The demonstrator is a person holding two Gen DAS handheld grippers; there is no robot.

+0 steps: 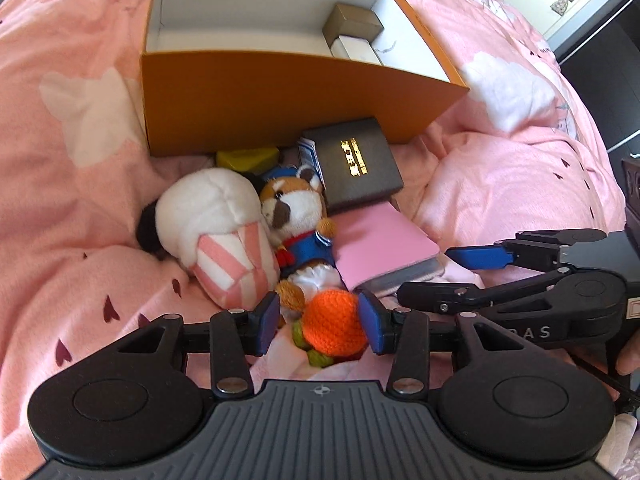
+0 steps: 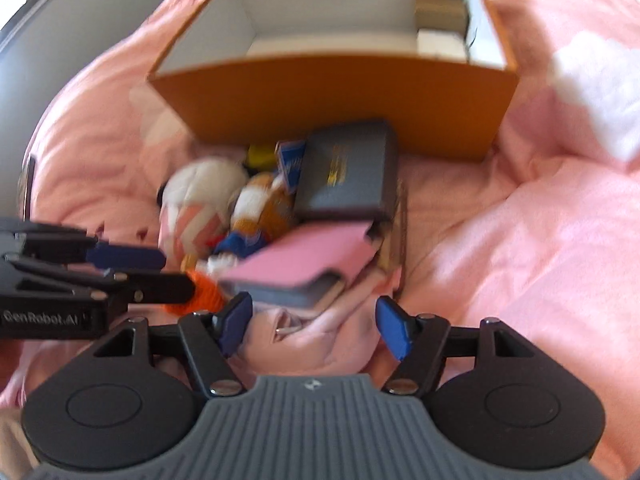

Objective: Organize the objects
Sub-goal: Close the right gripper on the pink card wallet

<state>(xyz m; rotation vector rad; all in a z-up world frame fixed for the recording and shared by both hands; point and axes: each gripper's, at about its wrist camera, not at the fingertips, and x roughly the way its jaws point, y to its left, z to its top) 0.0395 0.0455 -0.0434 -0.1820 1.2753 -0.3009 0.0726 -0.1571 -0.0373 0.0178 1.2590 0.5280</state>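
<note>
An orange crocheted ball with green yarn bits [image 1: 334, 326] lies on the pink bedspread [image 1: 80, 208] at 6 o'clock, between the blue pads of the left gripper [image 1: 319, 323], whose jaws stand apart around it; contact is unclear. At 12 o'clock sits an orange cardboard box with a white inside [image 1: 280, 96], mostly bare floor. The right gripper [image 2: 316, 326] hangs with jaws apart over rumpled pink cloth, its pads just short of a pink-covered notebook [image 2: 304, 260].

Bed: pink quilt [image 1: 80, 208] — white patches, small dark hearts.
On it: orange box [image 1: 280, 92], plush toys [image 1: 224, 224], black case [image 1: 352, 164], pink notebook [image 1: 384, 244] — clustered together.
</note>
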